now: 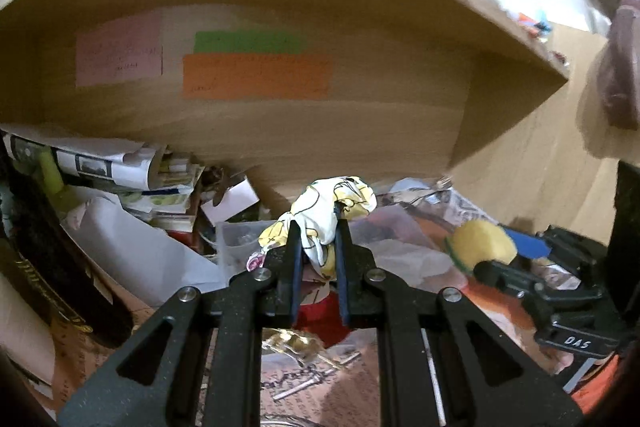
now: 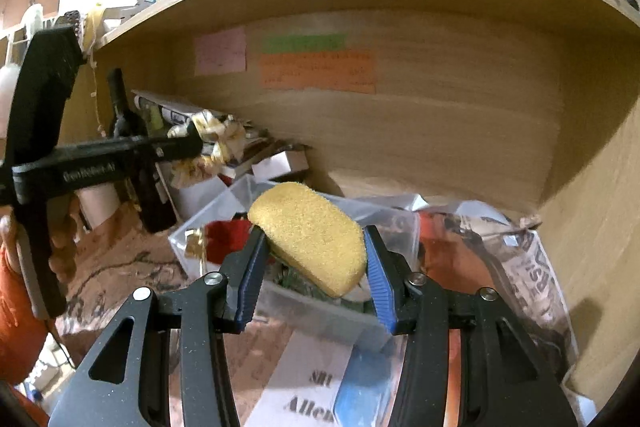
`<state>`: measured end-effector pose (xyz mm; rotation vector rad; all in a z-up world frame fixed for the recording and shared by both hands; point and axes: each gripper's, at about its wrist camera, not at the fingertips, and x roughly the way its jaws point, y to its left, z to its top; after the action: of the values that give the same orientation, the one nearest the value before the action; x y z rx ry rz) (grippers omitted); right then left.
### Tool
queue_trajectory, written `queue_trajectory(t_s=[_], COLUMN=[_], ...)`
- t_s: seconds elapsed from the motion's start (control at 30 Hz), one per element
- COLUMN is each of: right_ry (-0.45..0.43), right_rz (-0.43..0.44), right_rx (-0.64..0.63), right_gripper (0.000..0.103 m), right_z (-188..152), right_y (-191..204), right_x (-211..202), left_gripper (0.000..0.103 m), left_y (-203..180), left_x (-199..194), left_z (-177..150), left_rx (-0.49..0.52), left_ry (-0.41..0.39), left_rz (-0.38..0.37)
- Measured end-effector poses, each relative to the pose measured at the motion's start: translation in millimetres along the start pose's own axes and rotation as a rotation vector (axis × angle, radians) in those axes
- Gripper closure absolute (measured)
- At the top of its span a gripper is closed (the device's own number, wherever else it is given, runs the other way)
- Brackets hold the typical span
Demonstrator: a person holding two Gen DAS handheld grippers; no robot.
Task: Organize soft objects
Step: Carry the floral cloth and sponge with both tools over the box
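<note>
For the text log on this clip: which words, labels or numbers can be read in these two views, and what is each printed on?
"DAS": white letters on the right gripper body, left wrist view.
"Allen": cut-off black print on a white sheet, with a blurred line above it.
Left gripper body: white lettering, too blurred.
Sticky notes, newspaper: unreadable.

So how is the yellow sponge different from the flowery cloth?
The yellow sponge is one plain colour; the flowery cloth is white with yellow and black print. The sponge keeps a smooth rounded block shape; the cloth is crumpled and hangs in folds. The sponge fills wide-set right tongs; the cloth is pinched in the nearly closed left tongs. Both look soft, and both are gripped above the cluttered desk.
</note>
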<state>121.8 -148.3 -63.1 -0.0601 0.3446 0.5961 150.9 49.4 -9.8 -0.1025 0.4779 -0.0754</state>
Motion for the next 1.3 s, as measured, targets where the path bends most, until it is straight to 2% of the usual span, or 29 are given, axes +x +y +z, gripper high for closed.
queue_trajectory(t_s=[0.4, 0.7, 0.83, 0.9, 1.0, 1.17, 1.3], right_ry=[0.111, 0.201, 0.222, 0.226, 0.226, 0.198, 0.162], right_rz=[-0.017, -0.011, -0.01, -0.011, -0.008, -0.003, -0.004], right_rx=[0.009, 0.014, -0.008, -0.017, -0.019, -0.018, -0.027], right_gripper=[0.059, 0.056, 0.054, 0.051, 0.05, 0.05, 0.05], right_z=[1.9, -9.0, -11.6, -12.0, -11.8, -7.5, -1.8], right_y=[2.1, 0.5, 3.9, 5.6, 6.1, 7.6, 12.7], right_x=[71.2, 106.1, 109.5, 108.8, 105.2, 94.7, 79.4], left_gripper=[0.089, 0.088, 0.077, 0.067, 0.06, 0.054, 0.051], left_y=[16.8, 16.5, 14.4, 14.0, 14.0, 13.7, 11.8], left_x=[63.3, 92.6, 97.0, 95.4, 91.6, 76.3, 54.0], left_z=[-18.1, -32.9, -39.2, -41.0, -41.4, -37.5, -29.2], left_rx=[-0.026, -0.034, -0.028, -0.031, -0.036, -0.042, -0.043], left_ry=[0.152, 0.242, 0.263, 0.266, 0.26, 0.234, 0.181], left_rz=[0.005, -0.032, -0.037, -0.039, -0.036, -0.042, -0.05])
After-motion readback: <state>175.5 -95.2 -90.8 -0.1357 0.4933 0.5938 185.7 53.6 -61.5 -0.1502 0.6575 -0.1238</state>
